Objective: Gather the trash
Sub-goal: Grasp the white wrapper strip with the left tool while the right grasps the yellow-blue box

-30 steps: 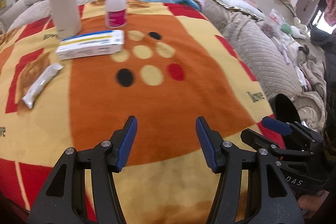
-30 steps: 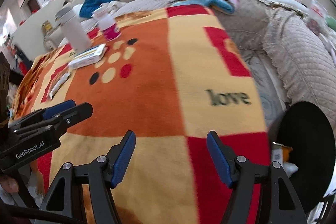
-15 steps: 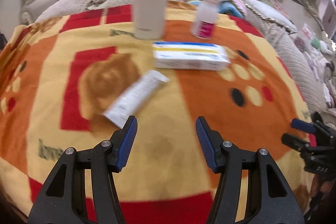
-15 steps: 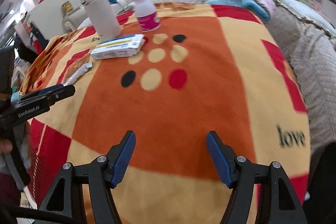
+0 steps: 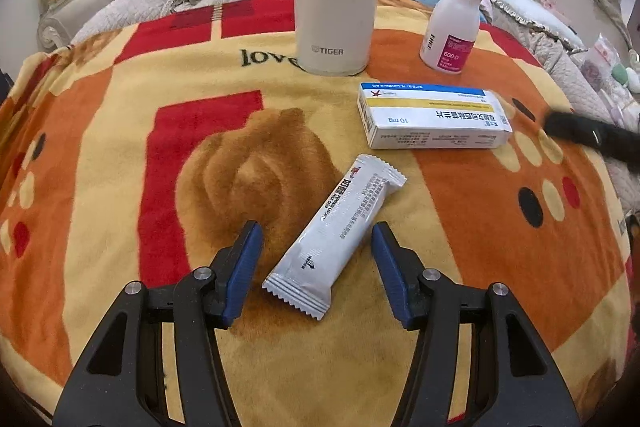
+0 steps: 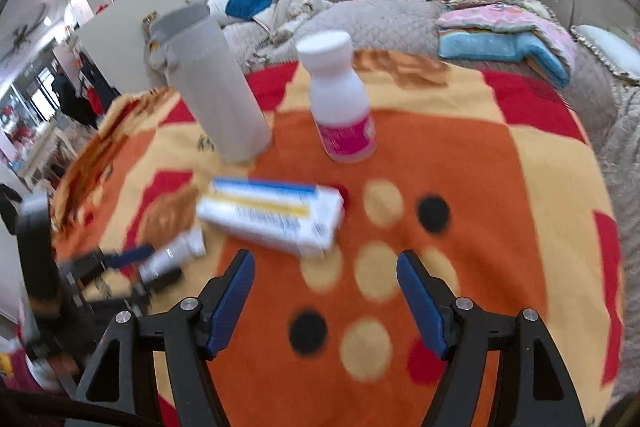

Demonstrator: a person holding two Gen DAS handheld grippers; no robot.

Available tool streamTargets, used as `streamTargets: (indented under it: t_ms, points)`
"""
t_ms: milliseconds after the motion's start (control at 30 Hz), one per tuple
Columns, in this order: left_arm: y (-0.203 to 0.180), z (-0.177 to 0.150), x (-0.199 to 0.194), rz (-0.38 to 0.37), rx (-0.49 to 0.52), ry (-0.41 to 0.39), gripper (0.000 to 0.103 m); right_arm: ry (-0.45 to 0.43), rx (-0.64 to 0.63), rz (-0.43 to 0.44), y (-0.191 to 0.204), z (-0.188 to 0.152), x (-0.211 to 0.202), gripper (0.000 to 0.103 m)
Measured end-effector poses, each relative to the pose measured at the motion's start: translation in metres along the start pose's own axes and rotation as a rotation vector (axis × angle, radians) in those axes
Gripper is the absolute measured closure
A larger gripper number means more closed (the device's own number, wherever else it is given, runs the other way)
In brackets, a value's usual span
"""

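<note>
Left gripper (image 5: 316, 259) spread, jaws just closing, straddling white wrapper (image 5: 338, 235) on blanket (image 5: 100, 147), pads clear. Right gripper (image 6: 325, 301) spread, empty, near medicine box (image 6: 272, 215).

The long white sealed foil snack wrapper (image 5: 338, 239) with small printed text and crimped ends lies flat and diagonal on the orange, yellow and red fleece blanket (image 5: 100, 163), looking intact.
</note>
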State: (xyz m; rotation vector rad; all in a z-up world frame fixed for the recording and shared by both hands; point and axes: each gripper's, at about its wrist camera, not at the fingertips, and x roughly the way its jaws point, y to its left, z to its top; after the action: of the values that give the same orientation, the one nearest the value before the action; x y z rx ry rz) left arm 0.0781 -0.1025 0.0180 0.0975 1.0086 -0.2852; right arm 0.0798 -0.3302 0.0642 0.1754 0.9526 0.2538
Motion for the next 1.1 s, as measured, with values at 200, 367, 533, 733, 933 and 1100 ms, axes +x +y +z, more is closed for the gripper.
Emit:
streamTargets:
  t_ms: [200,367,533,733,933,1100]
  points:
    - [0.013,0.002,-0.005,-0.013,-0.062,0.007,0.078,-0.049,0.061,-0.163,-0.005,0.026,0.028,0.032]
    - [0.014,0.000,-0.006,-0.013,-0.059,0.003,0.078,-0.037,0.117,-0.210,-0.025,0.041,0.050,0.032]
    - [0.017,-0.002,-0.006,-0.026,-0.068,-0.004,0.078,0.037,0.122,-0.186,-0.037,0.044,0.066,0.032]
    - [0.017,-0.003,-0.007,-0.023,-0.066,-0.006,0.078,0.095,0.029,-0.117,-0.021,0.031,0.061,0.032]
    - [0.023,-0.006,-0.010,-0.004,-0.066,-0.010,0.078,0.152,-0.028,-0.005,0.003,0.001,0.044,0.032]
    - [0.037,-0.011,-0.014,0.018,-0.100,-0.007,0.078,0.118,-0.023,0.026,0.016,-0.010,0.027,0.032]
